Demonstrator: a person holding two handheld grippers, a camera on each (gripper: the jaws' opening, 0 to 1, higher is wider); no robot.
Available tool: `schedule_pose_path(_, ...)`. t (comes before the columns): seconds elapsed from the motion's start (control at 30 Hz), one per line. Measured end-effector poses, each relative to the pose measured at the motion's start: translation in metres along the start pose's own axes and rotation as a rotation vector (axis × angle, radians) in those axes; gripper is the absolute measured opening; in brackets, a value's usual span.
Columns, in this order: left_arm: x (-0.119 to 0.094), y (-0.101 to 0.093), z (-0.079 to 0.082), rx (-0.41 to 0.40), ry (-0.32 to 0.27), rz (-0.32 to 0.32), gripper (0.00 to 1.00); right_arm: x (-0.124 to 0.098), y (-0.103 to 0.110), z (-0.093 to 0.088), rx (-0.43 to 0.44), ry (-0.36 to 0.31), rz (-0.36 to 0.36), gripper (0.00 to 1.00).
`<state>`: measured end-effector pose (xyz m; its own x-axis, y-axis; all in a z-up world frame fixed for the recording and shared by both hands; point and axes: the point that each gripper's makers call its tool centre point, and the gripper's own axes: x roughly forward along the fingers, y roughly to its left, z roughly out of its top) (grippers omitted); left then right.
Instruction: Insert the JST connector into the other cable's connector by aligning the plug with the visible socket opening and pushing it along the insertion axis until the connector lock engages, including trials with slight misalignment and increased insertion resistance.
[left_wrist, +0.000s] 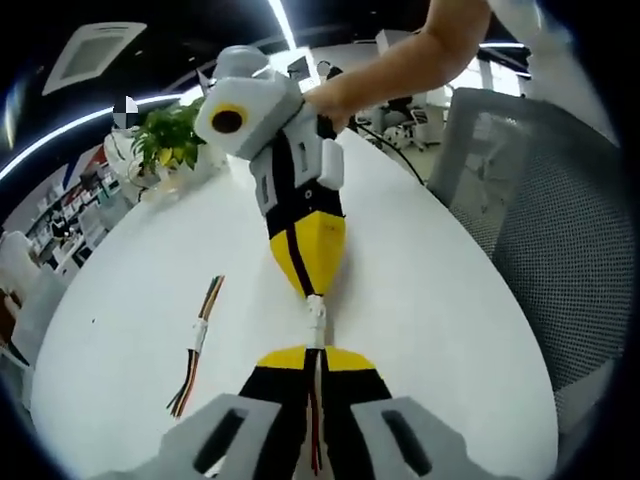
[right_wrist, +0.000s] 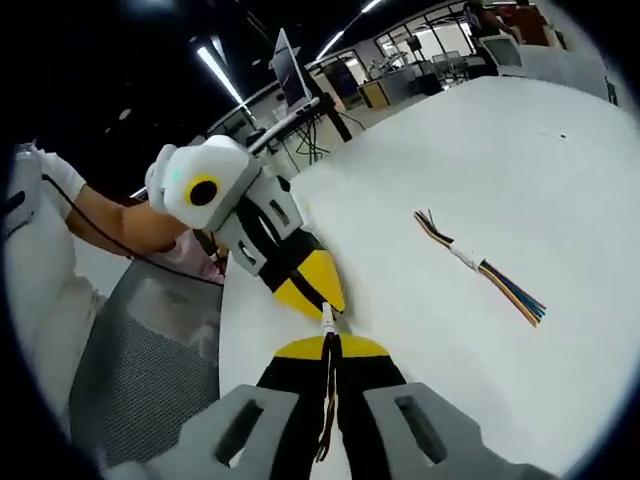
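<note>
Both tools are meeting tip to tip above the white desk (left_wrist: 430, 300) — left tool (left_wrist: 316, 352) and right tool (right_wrist: 329, 345) each clamping its end of the white JST connector (left_wrist: 316, 318); a spare multicoloured cable (right_wrist: 480, 267) is lying well apart.

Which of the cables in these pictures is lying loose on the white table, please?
The multicoloured ribbon cable with a white band lies free on the white table; the white-connector cables are clamped between both grippers.

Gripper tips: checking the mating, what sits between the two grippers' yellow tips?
In both views, only the white connector bridges that gap, over the white table.
</note>
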<state>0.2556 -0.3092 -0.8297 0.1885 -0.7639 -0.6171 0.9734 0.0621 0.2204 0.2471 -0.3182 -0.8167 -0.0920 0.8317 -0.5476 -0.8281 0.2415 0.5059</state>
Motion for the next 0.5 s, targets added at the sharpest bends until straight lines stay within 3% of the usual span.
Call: schedule_pose_path(0.5, 0.0027, 0.004, -0.002, -0.006, 0.01, -0.012, 0.0, -0.0008, -0.0042, 0.0002, 0.004, 0.0, -0.008, 0.0)
